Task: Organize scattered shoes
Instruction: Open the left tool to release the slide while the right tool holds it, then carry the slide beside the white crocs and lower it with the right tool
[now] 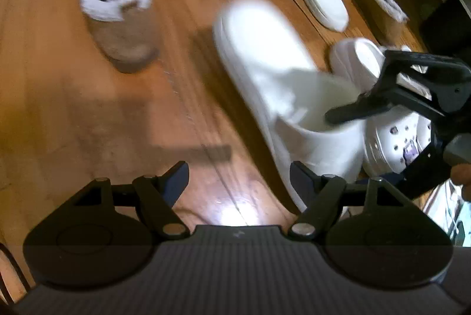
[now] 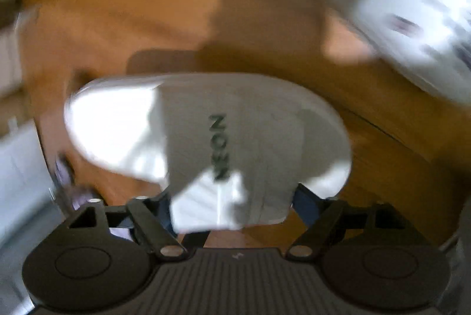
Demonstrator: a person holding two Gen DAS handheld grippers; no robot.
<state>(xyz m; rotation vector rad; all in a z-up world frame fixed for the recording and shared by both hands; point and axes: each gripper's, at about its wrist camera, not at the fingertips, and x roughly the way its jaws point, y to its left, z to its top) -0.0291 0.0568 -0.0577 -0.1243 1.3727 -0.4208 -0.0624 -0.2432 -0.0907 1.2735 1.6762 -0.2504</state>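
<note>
while the right hand-held gripper (image 2: 232,197) stands with its jaws wide, a white slide sandal (image 2: 223,138) lies straight ahead between its fingers, strap nearest; whether the pads press it i cannot tell through the blur. its long axis runs crosswise to the fingers. the strap reads "nom" or similar, sideways. the left hand-held gripper (image 1: 239,176) hangs open and empty over the wooden floor (image 1: 59,108), farther off. beyond lie a white clog (image 1: 394,141) and a tan boot (image 1: 120,11).
</note>
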